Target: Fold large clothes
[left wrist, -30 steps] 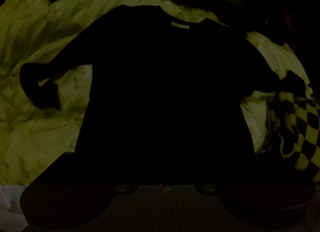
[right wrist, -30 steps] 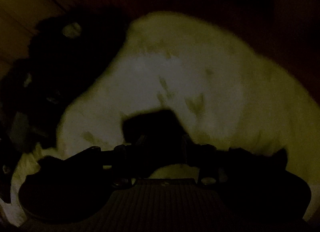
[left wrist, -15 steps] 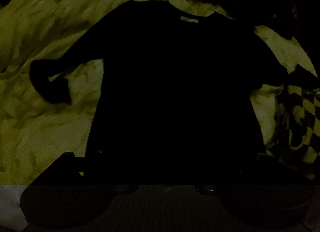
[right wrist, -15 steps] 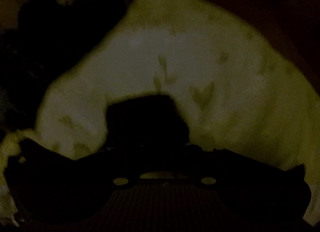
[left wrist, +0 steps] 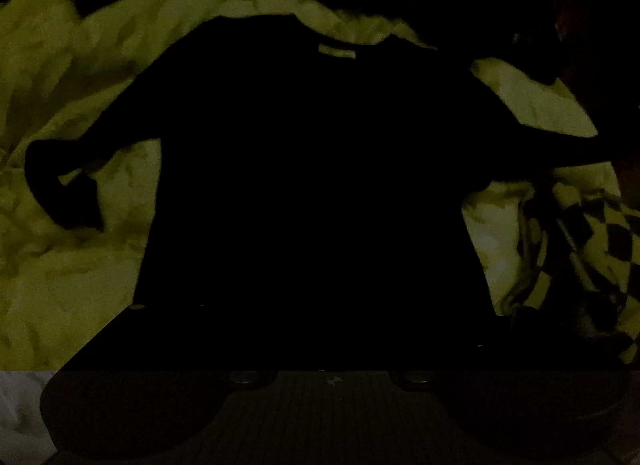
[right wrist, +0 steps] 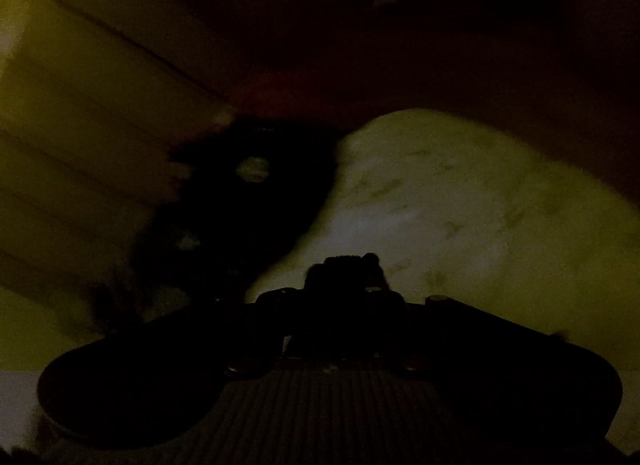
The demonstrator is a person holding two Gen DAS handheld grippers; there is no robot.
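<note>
Black top flat on bed, both sleeves out, body unfolded. Folding barely begun. Right tongs narrow, pinching dark cloth, likely sleeve end. Left tongs lost in dark; cannot tell. Checked cloth right.

Long-sleeved top lies spread flat on the bedsheet, collar at the far end, one sleeve out to each side. Checkered cloth sits at its right, by the right sleeve end.
</note>
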